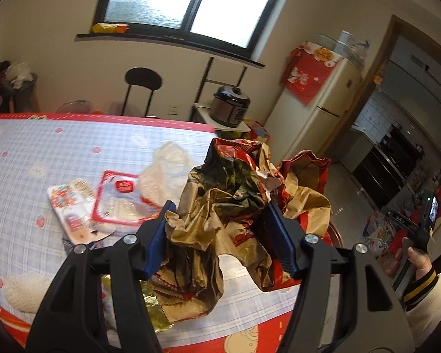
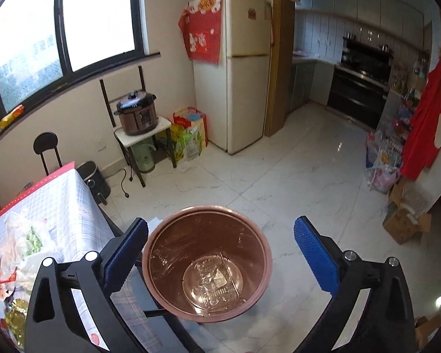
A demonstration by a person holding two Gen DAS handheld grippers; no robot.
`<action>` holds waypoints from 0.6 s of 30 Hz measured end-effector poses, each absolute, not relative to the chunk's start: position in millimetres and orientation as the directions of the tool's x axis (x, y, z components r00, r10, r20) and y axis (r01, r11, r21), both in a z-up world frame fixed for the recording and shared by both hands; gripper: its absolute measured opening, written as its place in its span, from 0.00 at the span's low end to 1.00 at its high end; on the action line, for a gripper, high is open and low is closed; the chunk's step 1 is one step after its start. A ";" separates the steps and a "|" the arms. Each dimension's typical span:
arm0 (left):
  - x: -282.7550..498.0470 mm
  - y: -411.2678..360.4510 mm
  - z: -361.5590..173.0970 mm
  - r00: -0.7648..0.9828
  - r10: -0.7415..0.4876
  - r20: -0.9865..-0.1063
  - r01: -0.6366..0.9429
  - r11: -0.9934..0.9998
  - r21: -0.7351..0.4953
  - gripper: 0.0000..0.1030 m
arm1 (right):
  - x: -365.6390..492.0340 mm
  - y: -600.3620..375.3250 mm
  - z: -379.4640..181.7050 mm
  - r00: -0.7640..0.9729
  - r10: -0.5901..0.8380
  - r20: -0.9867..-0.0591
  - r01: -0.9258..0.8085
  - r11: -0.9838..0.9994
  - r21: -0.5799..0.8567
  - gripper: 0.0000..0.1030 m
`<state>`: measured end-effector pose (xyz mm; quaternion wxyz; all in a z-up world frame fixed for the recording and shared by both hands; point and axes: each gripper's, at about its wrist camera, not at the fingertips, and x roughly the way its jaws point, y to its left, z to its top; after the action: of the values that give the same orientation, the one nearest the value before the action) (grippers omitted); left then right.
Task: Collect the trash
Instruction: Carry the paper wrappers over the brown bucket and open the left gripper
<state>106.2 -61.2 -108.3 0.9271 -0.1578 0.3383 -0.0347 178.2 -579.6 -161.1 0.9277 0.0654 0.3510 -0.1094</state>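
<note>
Clamping a crumpled brown-and-red paper bag (image 1: 220, 206) between its blue pads, the left gripper (image 1: 219, 238) holds it above the bench (image 1: 29, 153). Beyond its fingers, a red-edged wrapper (image 1: 117, 200) and a clear plastic bag (image 1: 167, 167) lie on the cloth, uncollected. The right gripper (image 2: 220, 253) stands wide apart and empty, directly over the brown bin (image 2: 207, 267), where one clear plastic tray (image 2: 216, 282) already rests. By my reading, the job is only begun.

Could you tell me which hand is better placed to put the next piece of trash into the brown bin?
Left, probably. The left gripper is shut on a crumpled brown-and-red paper bag above the checked tablecloth. The right gripper hangs open and empty over the round brown plastic bin, holding nothing to drop.
</note>
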 end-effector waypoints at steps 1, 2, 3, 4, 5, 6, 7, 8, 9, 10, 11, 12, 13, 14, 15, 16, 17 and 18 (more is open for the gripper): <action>112.1 -70.2 -106.1 0.767 -0.187 -0.614 -0.018 0.950 -0.312 0.62 | 171.7 -579.0 -154.3 0.739 -0.162 -0.654 0.248 0.968 0.040 0.95; 117.6 -79.1 -104.3 0.764 -0.202 -0.613 0.004 0.951 -0.309 0.62 | 164.8 -578.6 -147.8 0.748 -0.166 -0.643 0.246 0.969 0.037 0.95; 124.4 -89.2 -102.6 0.759 -0.221 -0.612 0.030 0.952 -0.306 0.62 | 158.5 -578.6 -142.1 0.755 -0.167 -0.634 0.243 0.969 0.034 0.95; 130.0 -97.8 -101.3 0.755 -0.236 -0.611 0.051 0.951 -0.304 0.62 | 151.8 -579.0 -136.0 0.764 -0.168 -0.623 0.240 0.970 0.033 0.95; 136.6 -108.4 -100.1 0.750 -0.254 -0.611 0.075 0.950 -0.303 0.62 | 145.1 -579.5 -129.8 0.774 -0.168 -0.611 0.238 0.971 0.035 0.95; 141.7 -118.4 -99.3 0.745 -0.269 -0.610 0.096 0.949 -0.301 0.62 | 138.2 -579.7 -123.3 0.782 -0.170 -0.600 0.240 0.970 0.038 0.95; 148.1 -130.1 -98.7 0.739 -0.288 -0.609 0.122 0.946 -0.300 0.62 | 132.4 -581.1 -118.0 0.789 -0.170 -0.591 0.242 0.969 0.044 0.95; 153.0 -142.7 -99.0 0.733 -0.305 -0.609 0.147 0.944 -0.297 0.63 | 125.9 -582.8 -113.3 0.796 -0.168 -0.582 0.245 0.968 0.055 0.95; 160.0 -156.2 -99.1 0.723 -0.324 -0.610 0.175 0.940 -0.292 0.63 | 118.8 -585.8 -108.6 0.803 -0.165 -0.573 0.246 0.967 0.067 0.95; 165.6 -169.8 -99.7 0.715 -0.338 -0.612 0.197 0.937 -0.288 0.63 | 112.3 -588.4 -104.8 0.806 -0.165 -0.568 0.249 0.966 0.073 0.95; 170.5 -183.4 -102.0 0.704 -0.353 -0.616 0.221 0.933 -0.283 0.63 | 108.6 -591.0 -100.9 0.808 -0.168 -0.565 0.253 0.965 0.074 0.95; 176.7 -196.1 -103.8 0.693 -0.366 -0.622 0.242 0.930 -0.277 0.63 | 103.6 -593.5 -97.8 0.809 -0.175 -0.561 0.258 0.963 0.072 0.95; 184.3 -212.0 -107.0 0.679 -0.380 -0.628 0.267 0.925 -0.271 0.63 | 99.5 -595.6 -95.7 0.808 -0.188 -0.559 0.267 0.962 0.063 0.95; 190.2 -224.4 -109.2 0.668 -0.390 -0.633 0.284 0.921 -0.268 0.63 | 95.5 -598.6 -94.4 0.804 -0.202 -0.559 0.277 0.959 0.051 0.95; 197.9 -239.6 -113.5 0.654 -0.402 -0.641 0.305 0.915 -0.264 0.63 | 93.0 -600.2 -93.6 0.801 -0.211 -0.560 0.283 0.958 0.044 0.95; 204.5 -252.2 -117.6 0.642 -0.410 -0.648 0.319 0.911 -0.261 0.63 | 89.5 -603.5 -92.5 0.799 -0.217 -0.561 0.289 0.957 0.041 0.95; 211.6 -264.7 -122.4 0.628 -0.419 -0.656 0.333 0.906 -0.261 0.63 | 86.8 -607.4 -92.9 0.796 -0.221 -0.563 0.294 0.955 0.041 0.95; 218.5 -277.3 -127.8 0.614 -0.428 -0.664 0.346 0.901 -0.260 0.63 | 83.4 -613.0 -93.7 0.792 -0.224 -0.568 0.301 0.953 0.043 0.95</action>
<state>218.5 -277.3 -127.8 0.8967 -0.0530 0.3827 -0.2158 83.4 -613.0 -93.7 0.9442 0.0659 0.2912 -0.1391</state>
